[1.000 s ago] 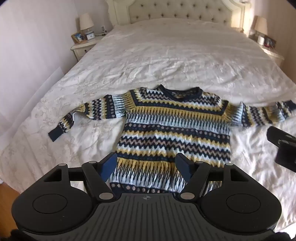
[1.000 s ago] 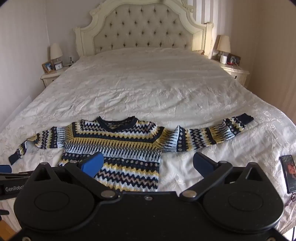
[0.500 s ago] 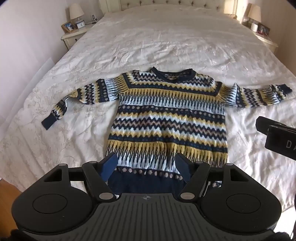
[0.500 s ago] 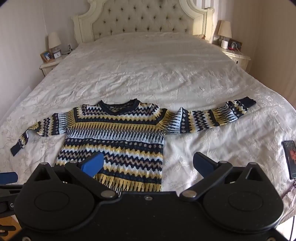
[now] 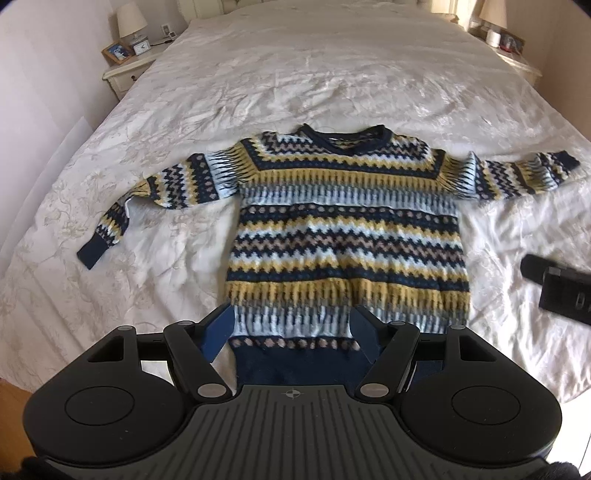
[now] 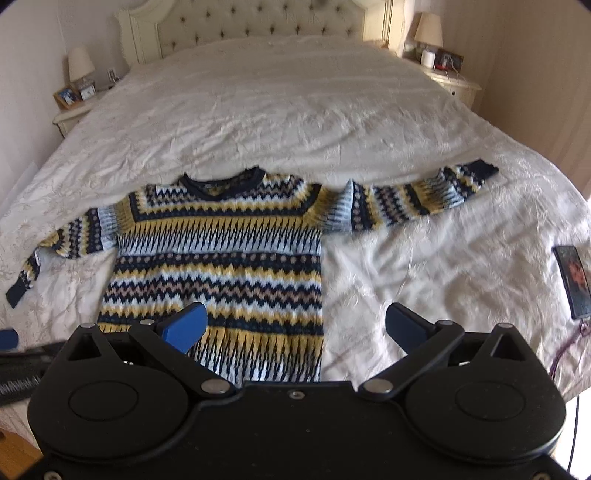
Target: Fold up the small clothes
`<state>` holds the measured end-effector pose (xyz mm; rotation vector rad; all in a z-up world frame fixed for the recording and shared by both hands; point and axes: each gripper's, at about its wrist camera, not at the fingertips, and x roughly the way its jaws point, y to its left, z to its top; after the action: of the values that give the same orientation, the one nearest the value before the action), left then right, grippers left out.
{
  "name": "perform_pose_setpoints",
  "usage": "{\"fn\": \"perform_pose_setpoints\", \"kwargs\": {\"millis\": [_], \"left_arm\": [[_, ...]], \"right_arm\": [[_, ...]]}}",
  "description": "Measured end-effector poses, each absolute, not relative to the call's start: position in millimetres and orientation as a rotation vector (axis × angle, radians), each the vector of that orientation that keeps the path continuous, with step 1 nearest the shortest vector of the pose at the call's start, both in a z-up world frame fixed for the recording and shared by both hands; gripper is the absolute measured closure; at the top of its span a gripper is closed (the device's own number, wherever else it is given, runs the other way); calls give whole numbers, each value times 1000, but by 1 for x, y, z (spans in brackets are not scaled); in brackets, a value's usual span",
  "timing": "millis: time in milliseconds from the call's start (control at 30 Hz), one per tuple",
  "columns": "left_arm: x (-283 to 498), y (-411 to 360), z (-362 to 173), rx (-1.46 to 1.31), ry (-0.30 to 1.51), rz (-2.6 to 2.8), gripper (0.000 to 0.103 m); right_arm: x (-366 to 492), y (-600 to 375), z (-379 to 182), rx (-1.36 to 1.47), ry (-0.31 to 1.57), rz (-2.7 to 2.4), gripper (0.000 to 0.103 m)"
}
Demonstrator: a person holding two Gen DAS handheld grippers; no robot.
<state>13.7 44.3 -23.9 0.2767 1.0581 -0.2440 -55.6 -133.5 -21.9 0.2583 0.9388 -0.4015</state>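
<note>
A small knitted sweater (image 5: 343,236) in navy, yellow and pale blue zigzag bands lies flat on the white bedspread (image 5: 295,74), front up, both sleeves spread out sideways. My left gripper (image 5: 291,332) hangs open above its navy hem, nothing between the blue pads. In the right wrist view the same sweater (image 6: 221,254) fills the left half, and my right gripper (image 6: 295,325) stands wide open over its lower right corner, holding nothing. The right gripper's black body (image 5: 561,288) shows at the right edge of the left wrist view.
A phone (image 6: 572,280) with a cord lies on the bedspread at the far right. Nightstands with lamps stand on both sides of the bed, left (image 6: 74,107) and right (image 6: 450,77). A tufted headboard (image 6: 258,22) closes the far end. Wooden floor (image 5: 14,391) shows at the near left.
Both grippers have tipped downward and come closer to the sweater, which now sits larger and higher in both views, hem in sight. Both stay open; the sweater has not moved.
</note>
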Motion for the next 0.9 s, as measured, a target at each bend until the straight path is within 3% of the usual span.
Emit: {"fn": "perform_pose_setpoints", "kwargs": {"millis": [233,900], "left_arm": [[32,66,-26,263,1090,-276,40],[54,80,-36,302,1103,-317,41]], "right_arm": [[-46,-111,-26,263,969,-432,1],[-26,-83,-34,294,1014,-466,1]]}}
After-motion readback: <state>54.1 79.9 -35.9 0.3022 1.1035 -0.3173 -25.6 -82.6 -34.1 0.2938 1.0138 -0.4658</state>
